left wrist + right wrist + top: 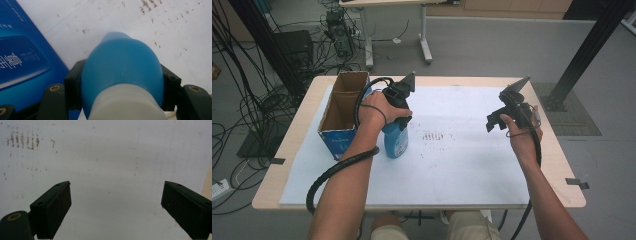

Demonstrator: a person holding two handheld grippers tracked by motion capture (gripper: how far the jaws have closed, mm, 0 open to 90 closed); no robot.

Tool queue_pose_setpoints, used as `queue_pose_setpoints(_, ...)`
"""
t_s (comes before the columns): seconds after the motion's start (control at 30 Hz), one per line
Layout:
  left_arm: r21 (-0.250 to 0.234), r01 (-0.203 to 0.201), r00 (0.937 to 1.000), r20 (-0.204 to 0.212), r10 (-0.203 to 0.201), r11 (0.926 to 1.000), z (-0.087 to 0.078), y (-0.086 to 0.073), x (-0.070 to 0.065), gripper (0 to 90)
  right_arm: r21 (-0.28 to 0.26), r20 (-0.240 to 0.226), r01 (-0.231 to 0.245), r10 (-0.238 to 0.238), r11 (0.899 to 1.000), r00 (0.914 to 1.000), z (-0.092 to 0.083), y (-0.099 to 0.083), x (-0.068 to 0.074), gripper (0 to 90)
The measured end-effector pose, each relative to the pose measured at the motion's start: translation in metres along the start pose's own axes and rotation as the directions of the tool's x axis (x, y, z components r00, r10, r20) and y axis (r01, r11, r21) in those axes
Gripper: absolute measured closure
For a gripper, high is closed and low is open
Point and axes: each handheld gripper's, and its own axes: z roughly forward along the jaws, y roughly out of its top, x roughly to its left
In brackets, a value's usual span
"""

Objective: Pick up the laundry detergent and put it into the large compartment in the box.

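Note:
A blue plastic bottle (pixel 396 143) stands upright on the white sheet (pixel 462 165), just right of an open blue cardboard box (pixel 340 136). My left gripper (pixel 398 123) comes down on it from above and is shut on its upper part. In the left gripper view the bottle's blue shoulder (pixel 120 62) and white collar sit between both black pads (pixel 73 92), which press on its sides. My right gripper (pixel 498 119) hovers over the right side of the sheet. Its jaws (pixel 116 205) stand wide open with nothing between them.
The box (pixel 22 57) nearly touches the bottle on its left side. Brown specks (pixel 434 136) mark the sheet's middle, also seen as stains (pixel 23 140) in the right gripper view. The wooden table edge (pixel 562 150) runs right of the sheet. Cables and stands surround the table.

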Motion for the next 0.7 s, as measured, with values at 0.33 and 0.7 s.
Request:
queue_pose_setpoints(0.33, -0.008, -0.010, 1.0000, 0.001, 0.010, 0.9999, -0.0003, -0.0022, 0.0008, 37.7, 0.000, 0.004, 0.009, -0.009, 1.000, 1.0000, 0.0003, 0.0011, 0.0038, 9.2)
queue_pose_setpoints(0.7, -0.005, -0.019, 0.9998, -0.002, 0.019, 0.9998, -0.0004, -0.0016, -0.0004, 37.7, 0.003, 0.003, 0.006, -0.006, 1.000, 1.0000, 0.0012, 0.0008, 0.0036, 9.2)
